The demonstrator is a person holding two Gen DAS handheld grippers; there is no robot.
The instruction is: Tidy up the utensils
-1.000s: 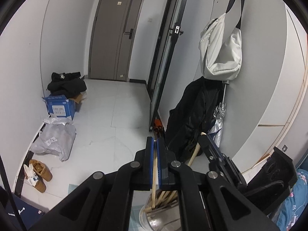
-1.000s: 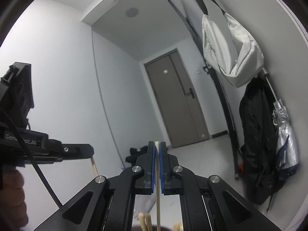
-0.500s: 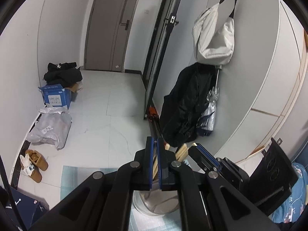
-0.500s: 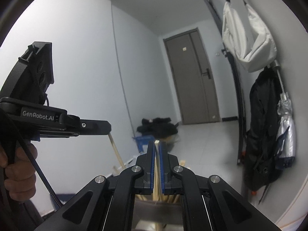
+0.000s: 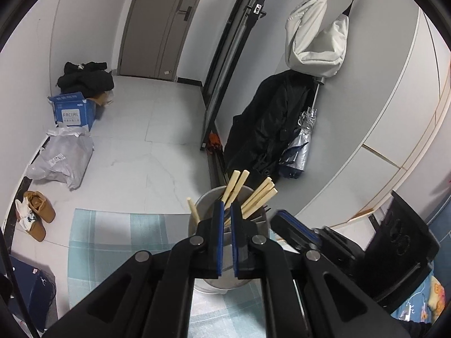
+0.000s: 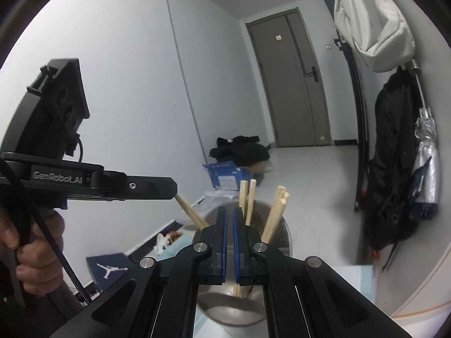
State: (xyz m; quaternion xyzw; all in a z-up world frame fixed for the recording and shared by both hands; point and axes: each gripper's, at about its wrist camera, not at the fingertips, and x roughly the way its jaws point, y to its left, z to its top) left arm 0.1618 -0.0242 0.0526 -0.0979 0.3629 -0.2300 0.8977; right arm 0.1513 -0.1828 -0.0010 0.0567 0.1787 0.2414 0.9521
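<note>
A round metal holder (image 5: 207, 201) stands on the checked cloth (image 5: 112, 233), with several wooden chopsticks (image 5: 258, 197) leaning in it. My left gripper (image 5: 227, 211) hovers just above the holder's rim, its blue pads a narrow gap apart with nothing between them. My right gripper (image 6: 229, 214) also sits over the holder (image 6: 283, 232), slightly parted and empty, with chopsticks (image 6: 274, 217) standing beyond it. The left gripper (image 6: 172, 188) shows at the left of the right wrist view, beside one chopstick (image 6: 190, 211). The right gripper (image 5: 284, 219) shows at the lower right of the left wrist view.
The table edge drops to a white tiled floor (image 5: 157, 121). On the floor are a blue box (image 5: 72, 112), a grey bag (image 5: 63, 157) and shoes (image 5: 36, 214). A black coat (image 5: 265, 129), umbrella (image 5: 300, 146) and white bag (image 5: 315, 36) hang on the right wall.
Both grippers held a chopstick upright a second ago. Both have since lowered toward the holder and parted slightly, and the chopsticks now stand in the holder.
</note>
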